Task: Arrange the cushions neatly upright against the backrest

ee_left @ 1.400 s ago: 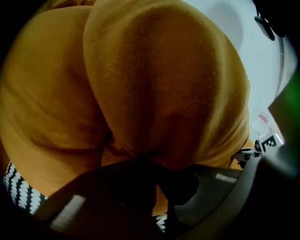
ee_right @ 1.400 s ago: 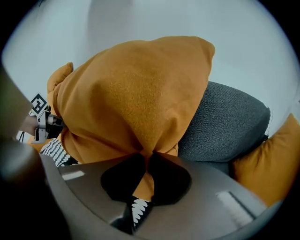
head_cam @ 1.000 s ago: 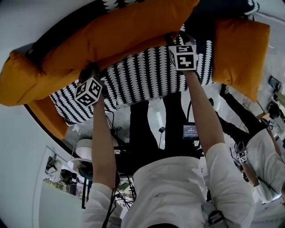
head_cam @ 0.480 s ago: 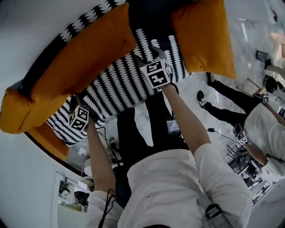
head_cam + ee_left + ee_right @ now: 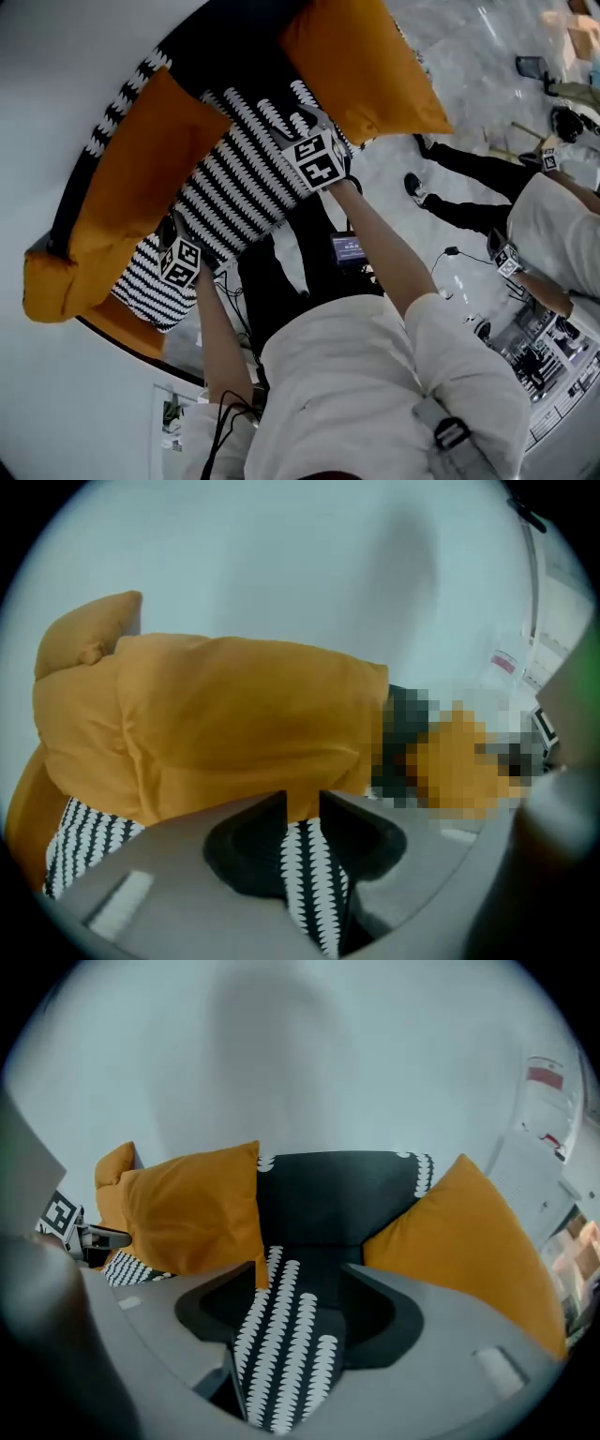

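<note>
One dark backrest (image 5: 328, 1194) stands bare in its middle, between an orange cushion (image 5: 187, 1208) at its left and a second orange cushion (image 5: 469, 1241) leaning at its right. Before the backrest lies the striped cushion (image 5: 244, 187), long axis running along it from gripper to gripper, body reaching from the fingers toward that gap. The left gripper (image 5: 302, 808) pinches its near edge. The right gripper (image 5: 300, 1274), nearer the gap, has just been opening its jaws, which grip a fold.
</note>
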### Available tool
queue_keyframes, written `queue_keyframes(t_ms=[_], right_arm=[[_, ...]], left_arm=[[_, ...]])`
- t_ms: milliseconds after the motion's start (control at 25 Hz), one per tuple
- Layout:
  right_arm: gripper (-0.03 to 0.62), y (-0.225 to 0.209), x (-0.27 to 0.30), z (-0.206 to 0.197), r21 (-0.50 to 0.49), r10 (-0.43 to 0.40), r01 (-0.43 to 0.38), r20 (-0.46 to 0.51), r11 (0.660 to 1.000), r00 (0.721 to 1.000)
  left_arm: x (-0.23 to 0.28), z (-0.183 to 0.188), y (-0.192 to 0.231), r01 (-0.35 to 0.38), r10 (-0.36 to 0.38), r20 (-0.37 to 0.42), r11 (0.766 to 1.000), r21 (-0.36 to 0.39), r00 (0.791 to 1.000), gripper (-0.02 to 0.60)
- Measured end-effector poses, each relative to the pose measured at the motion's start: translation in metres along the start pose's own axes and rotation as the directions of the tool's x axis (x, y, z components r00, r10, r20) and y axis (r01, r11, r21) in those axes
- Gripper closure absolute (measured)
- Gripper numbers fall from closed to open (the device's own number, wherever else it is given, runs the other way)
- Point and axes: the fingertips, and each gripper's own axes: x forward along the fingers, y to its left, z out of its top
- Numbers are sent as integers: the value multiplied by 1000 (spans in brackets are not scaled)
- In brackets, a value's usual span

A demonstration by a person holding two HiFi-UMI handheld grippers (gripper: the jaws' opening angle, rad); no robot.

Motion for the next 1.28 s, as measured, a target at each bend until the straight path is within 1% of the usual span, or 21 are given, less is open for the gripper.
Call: queue_keyframes(t_ms=[120,240,360,520,640,720,800,880,1000,1080,1280], right_arm=[[295,-35,-15,0,33,-32,31,17,999,999],[295,-69,-30,6,71,-59,57,31,996,998],[293,-92,-39,7,104,-75,71,38,992,996],[293,-120,-46,-13,144,-108,100,47,985,993],[293,-146,-66,-22,202,-146,132,60,970,987],[292,-163,-81,-27,247,-178,158,62,956,982],[290,-183,-93,-33,295,-216,189,61,937,974],[290,-203,-103,-43,337,-257,224,57,914,965],[290,-228,-117,-64,400,-321,277,46,874,946],[289,-243,-124,-77,424,-356,308,38,852,934],[281,-271,-139,-107,435,-418,375,3,819,908]], left_arm=[[8,12,-52,63,-63,-2,997,35,998,476],[18,31,-112,134,-133,-18,987,90,991,476],[26,53,-161,193,-190,-30,972,134,981,476],[46,52,-215,254,-250,-46,951,175,967,476],[48,60,-256,305,-298,-64,927,219,952,476],[49,69,-282,344,-333,-86,899,270,939,476],[55,80,-309,385,-369,-115,861,331,922,476],[65,88,-338,437,-412,-151,815,380,899,470],[82,93,-380,509,-466,-211,734,450,859,445],[93,97,-407,541,-495,-232,691,480,838,439],[117,102,-475,604,-556,-262,620,501,789,406]])
